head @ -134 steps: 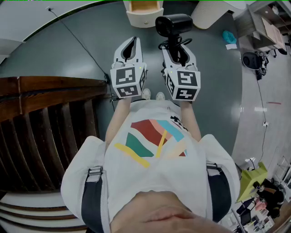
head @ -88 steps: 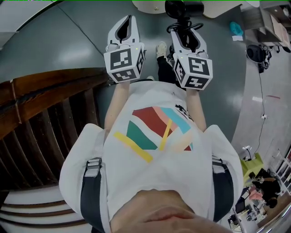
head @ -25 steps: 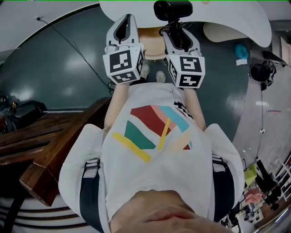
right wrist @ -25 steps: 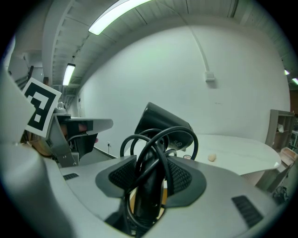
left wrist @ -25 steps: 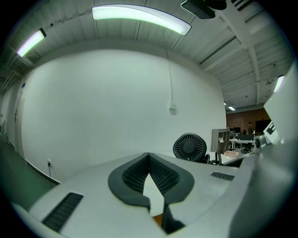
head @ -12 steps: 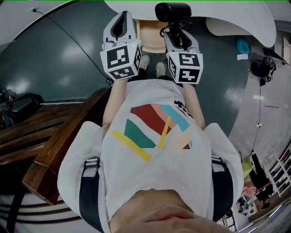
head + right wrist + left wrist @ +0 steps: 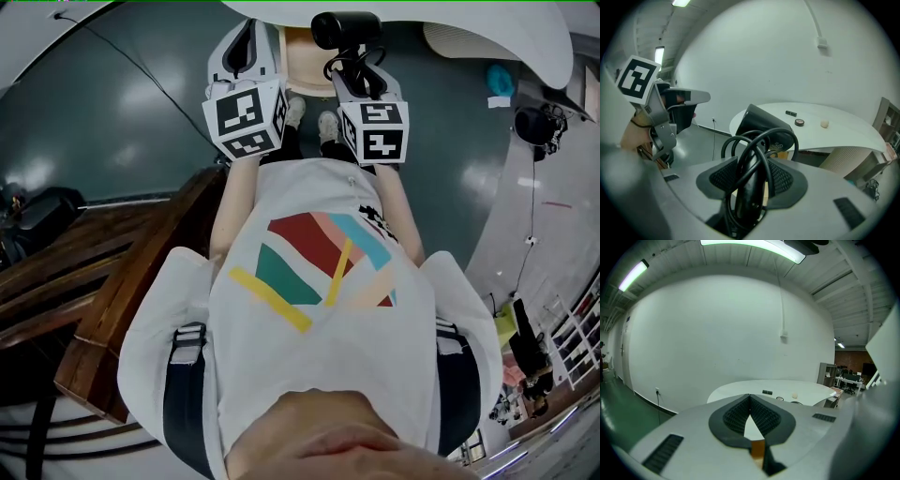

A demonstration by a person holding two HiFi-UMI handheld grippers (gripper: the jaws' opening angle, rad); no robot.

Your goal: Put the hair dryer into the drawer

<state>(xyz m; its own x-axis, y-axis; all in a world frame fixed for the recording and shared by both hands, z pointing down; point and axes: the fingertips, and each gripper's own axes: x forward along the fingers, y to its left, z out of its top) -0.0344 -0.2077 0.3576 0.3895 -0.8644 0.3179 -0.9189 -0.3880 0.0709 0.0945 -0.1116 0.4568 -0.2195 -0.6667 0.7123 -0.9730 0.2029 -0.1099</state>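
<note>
Since a second ago both grippers have sunk, closing on the pale wooden drawer unit [image 7: 305,54] under the white round table [image 7: 525,37]. The right gripper [image 7: 361,80] [image 7: 750,187] stays clamped on the handle of the black hair dryer [image 7: 345,28] [image 7: 764,129], which is carried in the air with its cord looped around it. The left gripper [image 7: 242,56] [image 7: 750,416] is closed on nothing. The carry looks nearly over, though the dryer is not yet in the drawer.

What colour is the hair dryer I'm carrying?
The hair dryer is black all over; clearest in the right gripper view.
</note>
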